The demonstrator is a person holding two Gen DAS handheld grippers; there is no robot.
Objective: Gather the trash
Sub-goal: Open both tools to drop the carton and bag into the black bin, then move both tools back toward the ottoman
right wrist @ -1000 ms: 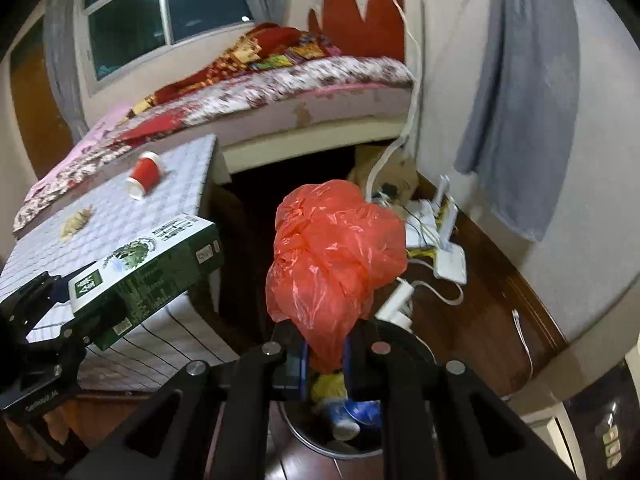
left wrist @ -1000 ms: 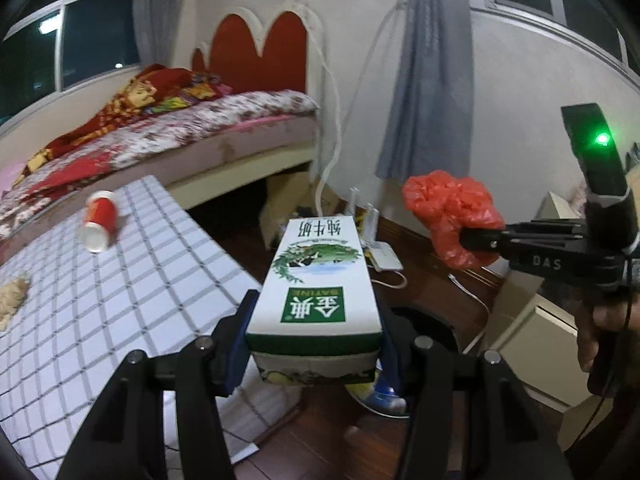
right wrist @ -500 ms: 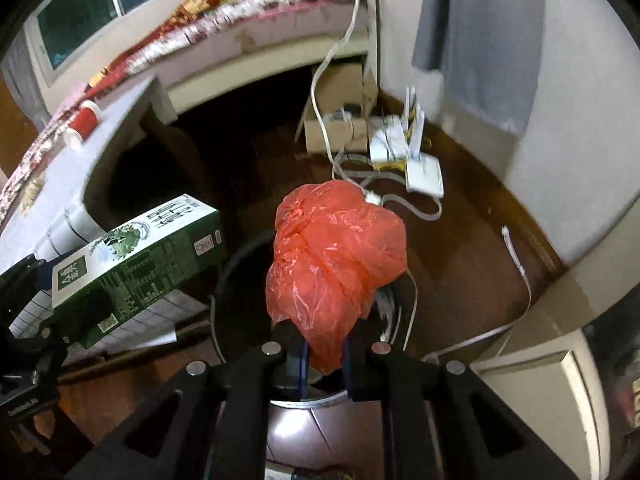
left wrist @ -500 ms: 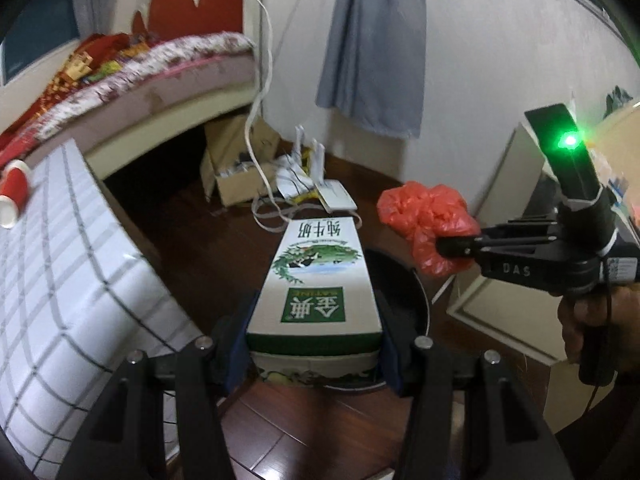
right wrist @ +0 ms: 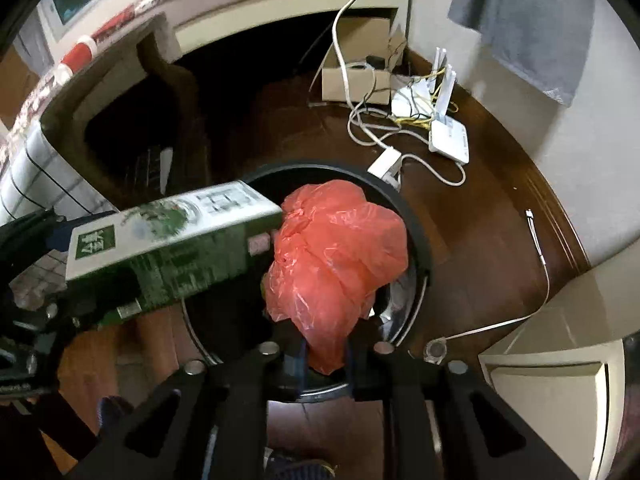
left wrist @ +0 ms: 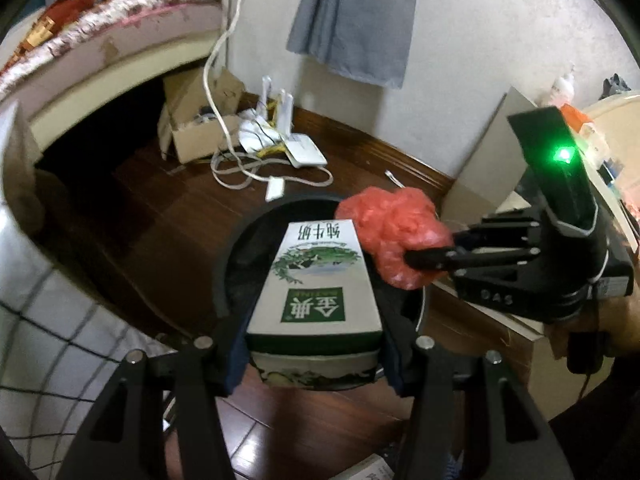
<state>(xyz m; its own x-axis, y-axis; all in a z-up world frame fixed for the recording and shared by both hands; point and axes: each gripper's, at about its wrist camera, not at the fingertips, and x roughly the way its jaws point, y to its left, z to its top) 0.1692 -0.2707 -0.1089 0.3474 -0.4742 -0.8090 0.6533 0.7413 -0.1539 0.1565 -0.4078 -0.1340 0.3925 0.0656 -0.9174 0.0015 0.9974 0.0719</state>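
Both grippers poised over the waste bin (right wrist: 416, 232), a round black-rimmed container at frame centre on the dark wooden floor. The left gripper (left wrist: 316, 344), lower centre of its own view, is clamped on the sides of a green-and-white milk carton (left wrist: 316, 284) held lengthwise, its far end reaching over the bin opening. The right gripper (right wrist: 326, 354), bottom centre of its view, pinches the lower end of a crumpled red plastic bag (right wrist: 336, 252), which hangs directly above the bin mouth and appears to touch the carton's end. Progress: two items have been gathered and brought to the bin, but neither is released, so the deposit is not yet done. A red paper cup (right wrist: 78, 54) lies at upper left on the checked tablecloth (right wrist: 28, 184) and looks like trash left to collect. Router (right wrist: 448, 140), cables and a cardboard box (right wrist: 356, 80) occupy the floor at upper right.
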